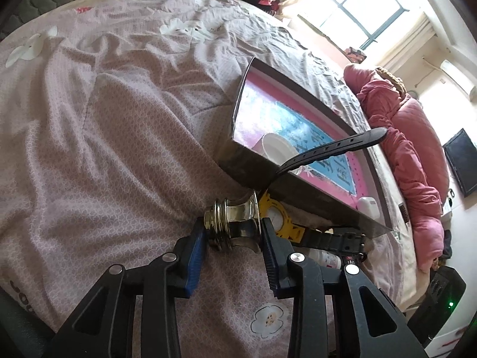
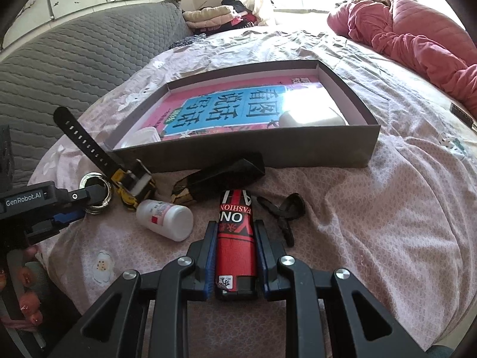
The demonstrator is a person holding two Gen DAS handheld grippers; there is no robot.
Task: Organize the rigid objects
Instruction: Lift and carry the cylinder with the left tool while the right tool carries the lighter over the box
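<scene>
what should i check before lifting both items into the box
1. Right tool shut on the red can: ok, both pads press its sides.
2. Left tool gripping the glass jar: cannot tell; the pads flank it, but contact is unclear.
3. Free space in the box: ok, the book cover is bare between the white cup and the white item at the right.
4. Watch clear of the jar: not ok, it lies right against it, with its strap sticking up.
5. White bottle clear of the can: ok, apart from it.
6. Box wall in the lift path: not ok, it rises right behind both items.
</scene>
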